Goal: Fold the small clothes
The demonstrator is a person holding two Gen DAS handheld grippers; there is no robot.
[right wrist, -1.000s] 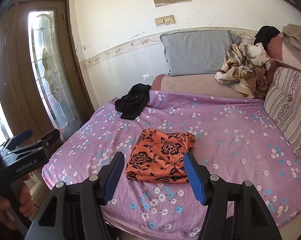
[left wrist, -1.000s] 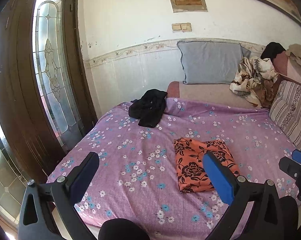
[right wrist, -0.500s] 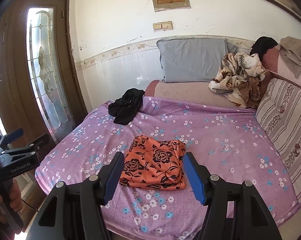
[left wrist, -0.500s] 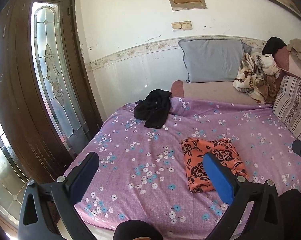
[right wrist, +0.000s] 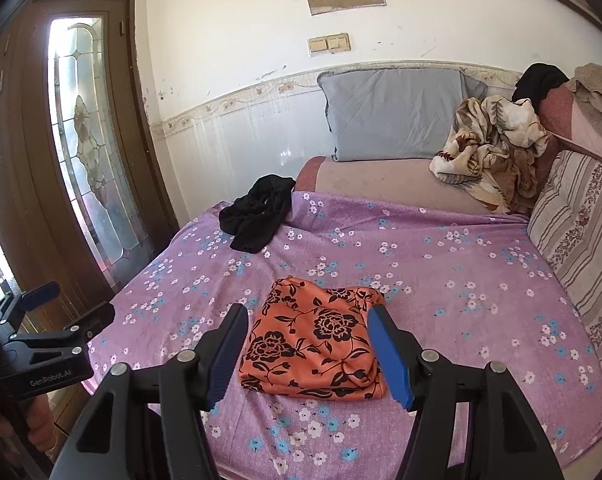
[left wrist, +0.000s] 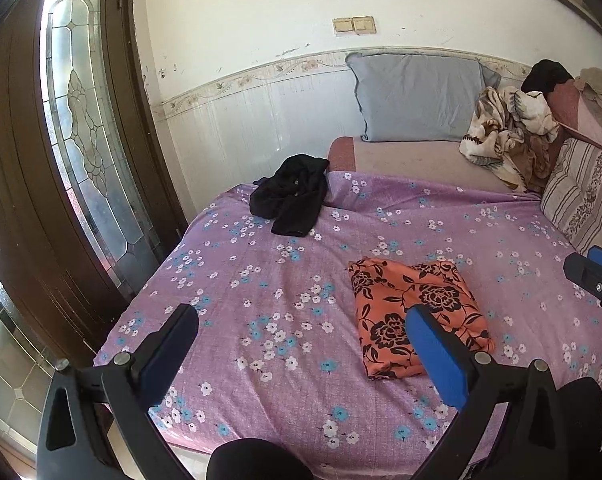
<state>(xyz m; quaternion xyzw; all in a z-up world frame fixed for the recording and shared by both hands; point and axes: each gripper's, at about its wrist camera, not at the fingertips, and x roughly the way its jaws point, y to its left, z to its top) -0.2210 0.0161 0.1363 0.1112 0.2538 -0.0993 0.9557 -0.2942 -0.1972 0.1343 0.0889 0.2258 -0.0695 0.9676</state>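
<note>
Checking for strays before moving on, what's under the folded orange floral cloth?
The folded orange floral cloth lies on the purple flowered bedsheet; anything beneath the cloth is covered.

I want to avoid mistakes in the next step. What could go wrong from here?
1. The folded orange garment lies loose near the bed's front edge; a gripper passing low might undo its folds.
2. The black garment is crumpled at the far corner of the purple sheet, so a reach may grab several layers or the sheet.
</note>
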